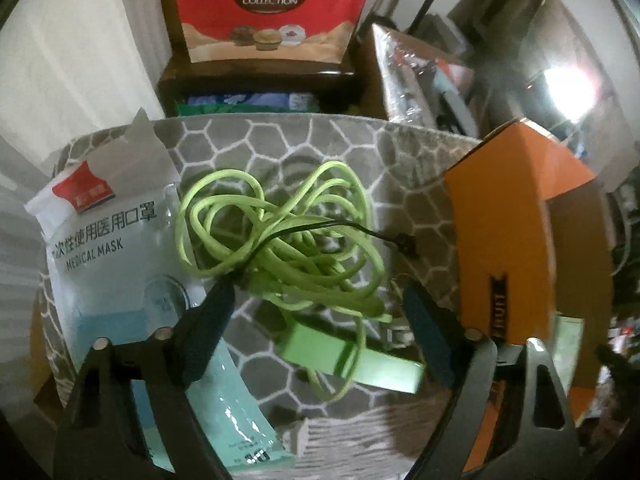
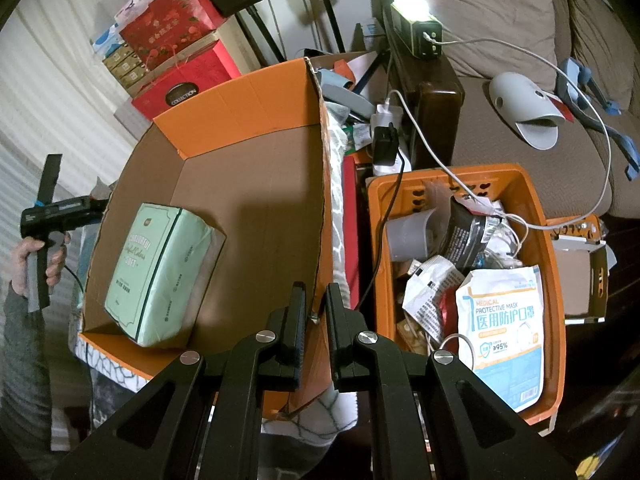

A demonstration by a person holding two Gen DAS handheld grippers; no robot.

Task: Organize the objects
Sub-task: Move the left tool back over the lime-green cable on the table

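Grey honeycomb mat [image 1: 280, 148] bears green cable [image 1: 288, 240]; left jaws apart, right jaws clamp box wall [image 2: 316, 216].

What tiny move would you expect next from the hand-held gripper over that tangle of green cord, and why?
Probably the left hand-held gripper should ease down and shut on the green cord. Its fingers stand open on either side of the tangle, which lies loose on the patterned mat. The right hand-held gripper seems to pinch the wall of the orange box, likely steadying it.
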